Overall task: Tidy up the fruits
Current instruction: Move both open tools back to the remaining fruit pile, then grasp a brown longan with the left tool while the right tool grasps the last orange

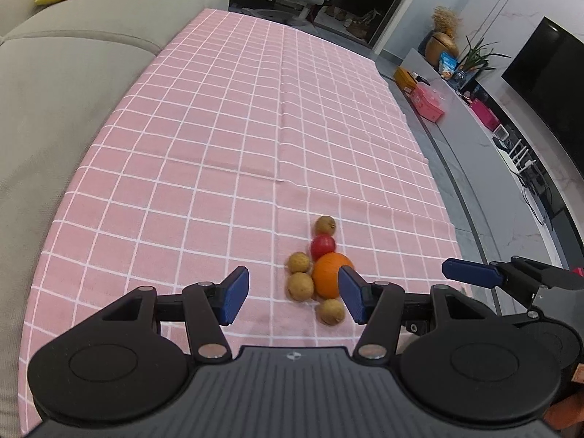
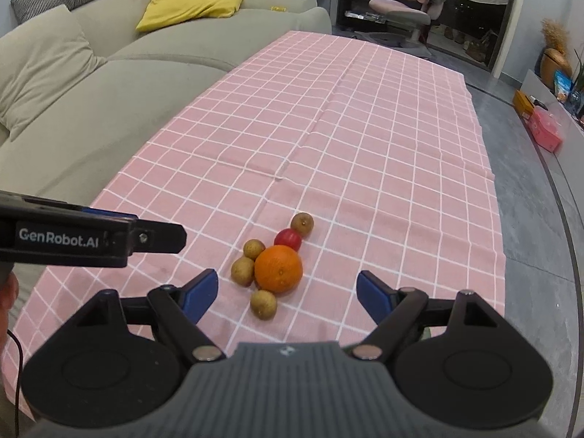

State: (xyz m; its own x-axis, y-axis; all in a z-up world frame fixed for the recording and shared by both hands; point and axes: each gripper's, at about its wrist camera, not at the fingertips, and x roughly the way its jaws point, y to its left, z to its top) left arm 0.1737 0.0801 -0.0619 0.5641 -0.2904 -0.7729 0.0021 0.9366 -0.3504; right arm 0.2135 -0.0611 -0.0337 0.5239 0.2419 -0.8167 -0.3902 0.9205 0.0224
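A cluster of fruit lies on the pink checked tablecloth [image 1: 219,146] [image 2: 365,127]: an orange [image 1: 330,277] [image 2: 278,269], a small red fruit [image 1: 323,245] [image 2: 288,239] behind it, and several small brown round fruits [image 1: 301,285] [image 2: 242,270] around them. My left gripper [image 1: 294,295] hovers over the cluster, open, its blue pads apart and touching no fruit; the right pad [image 1: 352,297] covers the orange's near edge. My right gripper [image 2: 286,294] is open just in front of the cluster with nothing held. Each gripper shows at the edge of the other's view.
A beige sofa [image 1: 54,91] [image 2: 91,91] with a yellow cushion [image 2: 189,2] runs along the table's left side. A grey floor and low TV bench [image 1: 492,127] with boxes lie to the right. A pink chair [image 2: 401,11] stands beyond the far end.
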